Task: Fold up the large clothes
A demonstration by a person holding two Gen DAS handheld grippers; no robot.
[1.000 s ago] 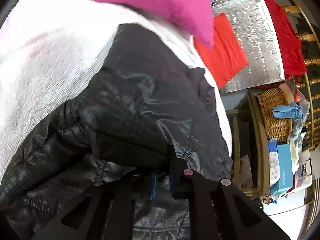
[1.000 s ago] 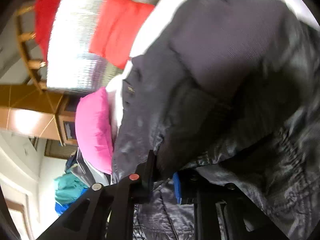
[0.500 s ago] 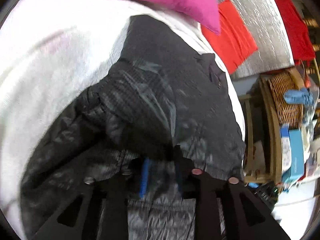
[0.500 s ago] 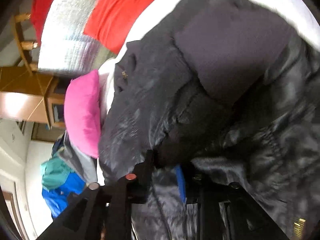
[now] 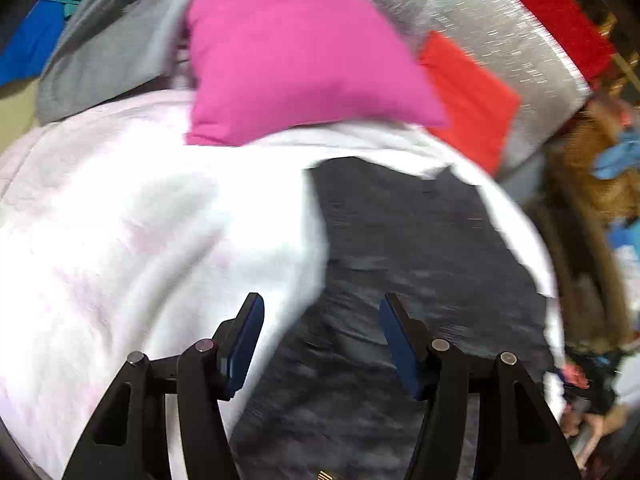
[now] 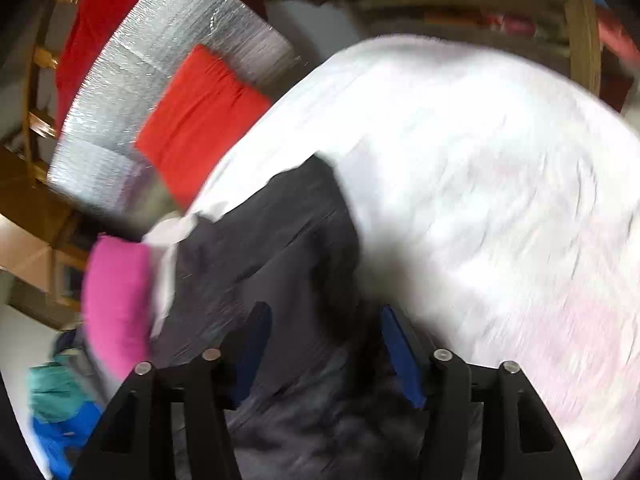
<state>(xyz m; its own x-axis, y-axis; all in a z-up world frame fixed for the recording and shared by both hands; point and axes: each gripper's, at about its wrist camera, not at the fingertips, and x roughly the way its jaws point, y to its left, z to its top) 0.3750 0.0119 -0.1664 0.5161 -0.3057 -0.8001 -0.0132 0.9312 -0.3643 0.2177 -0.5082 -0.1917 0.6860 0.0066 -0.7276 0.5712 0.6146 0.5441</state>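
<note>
Black, slippery-looking fabric of the jacket (image 5: 420,280) lies folded on the white bedspread (image 5: 140,240), running from 6 toward 1 o'clock in my left wrist view and from 6 toward 11 o'clock in the right. I read the left gripper (image 5: 322,344) and right gripper (image 6: 326,354) as spread wide with nothing between the fingers, both hovering over the near end. My concern: the slick layers may slide apart or spring open if a finger snags them during the next grasp.
</note>
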